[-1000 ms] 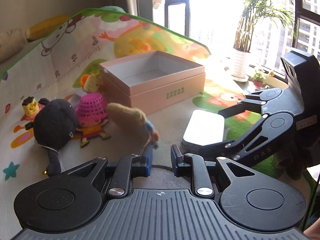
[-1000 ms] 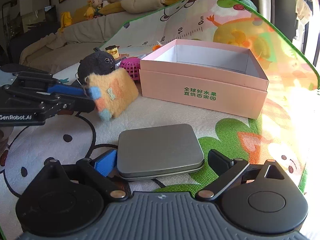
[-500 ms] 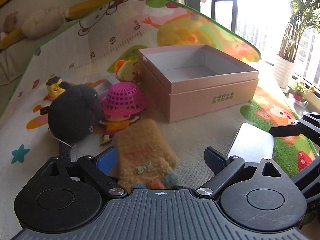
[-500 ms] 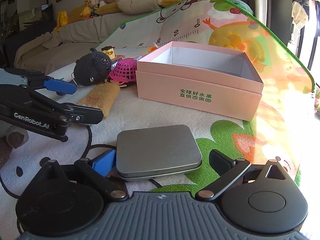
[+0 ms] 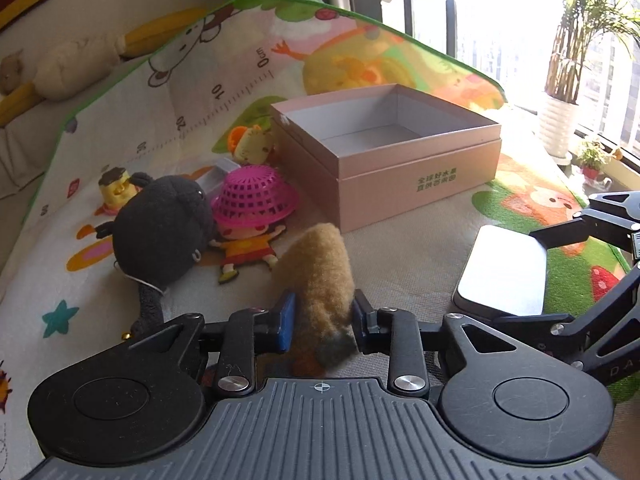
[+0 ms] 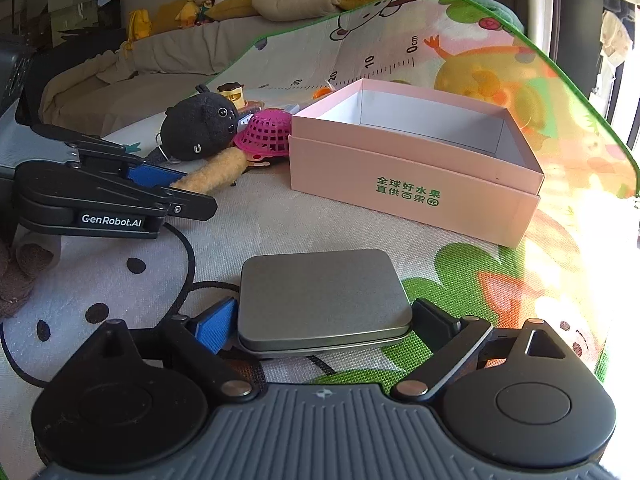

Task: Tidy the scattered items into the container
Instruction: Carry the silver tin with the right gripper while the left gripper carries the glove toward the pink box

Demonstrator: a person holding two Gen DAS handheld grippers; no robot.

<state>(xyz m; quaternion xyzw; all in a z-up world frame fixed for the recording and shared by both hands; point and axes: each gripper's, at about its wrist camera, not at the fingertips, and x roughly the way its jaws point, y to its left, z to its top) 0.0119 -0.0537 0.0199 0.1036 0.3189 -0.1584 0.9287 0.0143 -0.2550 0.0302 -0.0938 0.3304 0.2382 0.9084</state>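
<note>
An open, empty pink box (image 5: 384, 152) stands on the play mat; it also shows in the right wrist view (image 6: 416, 160). My left gripper (image 5: 322, 322) is shut on a tan fuzzy pouch (image 5: 320, 276), which lies low on the mat and shows in the right wrist view (image 6: 214, 172). My right gripper (image 6: 324, 326) is shut on a flat grey metal tin (image 6: 324, 296), with a finger against each side; the tin shows in the left wrist view (image 5: 504, 272).
A black plush (image 5: 160, 228), an upturned pink mesh basket (image 5: 256, 196), a flat doll figure (image 5: 244, 248), a yellow figurine (image 5: 114, 188) and an orange-yellow toy (image 5: 250, 144) lie left of the box. A sofa (image 6: 120, 76) and a potted plant (image 5: 560, 80) border the mat.
My left gripper let the pouch down onto the mat, opened wide, then closed on it again edge-on. The right gripper stayed around the tin and closed in on its sides.
</note>
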